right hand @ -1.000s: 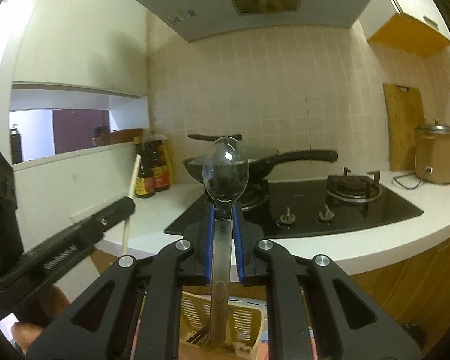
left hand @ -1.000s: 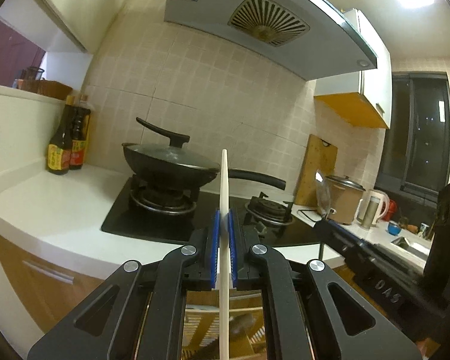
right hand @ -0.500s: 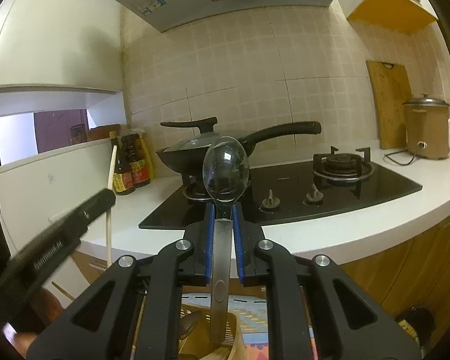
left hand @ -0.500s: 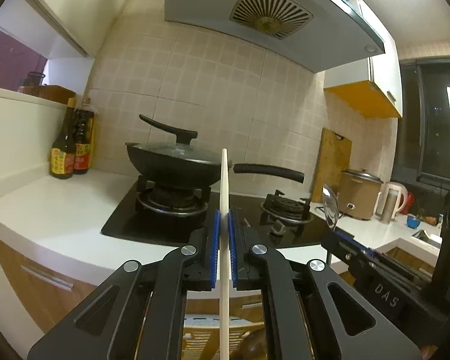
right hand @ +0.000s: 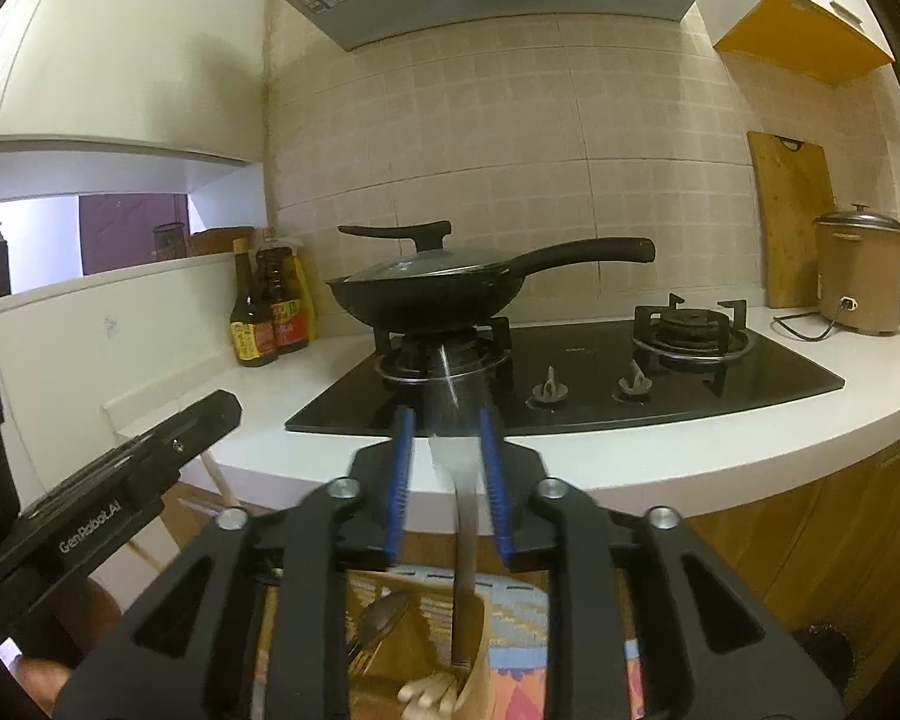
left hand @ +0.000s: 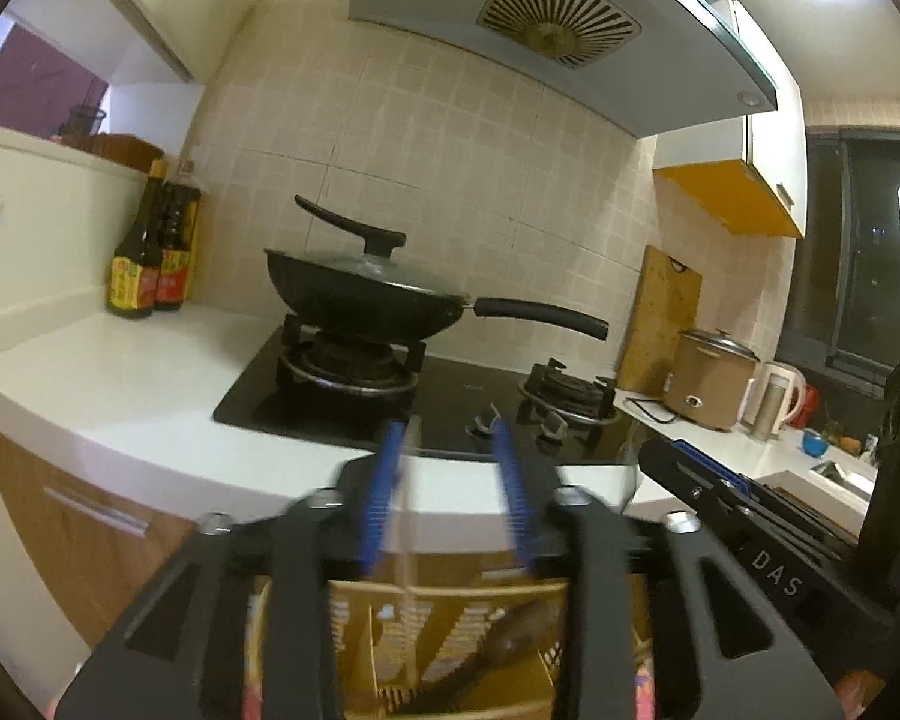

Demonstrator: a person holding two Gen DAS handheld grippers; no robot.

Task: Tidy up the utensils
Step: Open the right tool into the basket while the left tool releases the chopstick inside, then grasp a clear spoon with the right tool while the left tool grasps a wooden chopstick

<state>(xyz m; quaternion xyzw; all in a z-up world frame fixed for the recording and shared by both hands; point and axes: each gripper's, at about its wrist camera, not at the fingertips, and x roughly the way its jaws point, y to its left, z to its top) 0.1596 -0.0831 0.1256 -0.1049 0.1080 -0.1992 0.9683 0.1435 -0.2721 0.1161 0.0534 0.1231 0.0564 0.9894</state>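
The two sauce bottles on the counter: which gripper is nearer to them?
Left. The left gripper is on the side of the sauce bottles; the right gripper is beyond it, toward the rice cooker.

1. You can read "DAS" in pale letters on the black gripper (left hand: 774, 546) at the right of your left camera's view.
2. You can read "GenRobot.AI" in white on the black gripper (right hand: 108, 498) at the left of your right camera's view.
3. The dark brown bottles' (right hand: 267, 306) yellow and red labels are too small to read.

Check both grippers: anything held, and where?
Nothing gripped. Left gripper jaws are opening, the blurred chopstick loose between them. Right gripper jaws are opening, the spoon handle slipping free.
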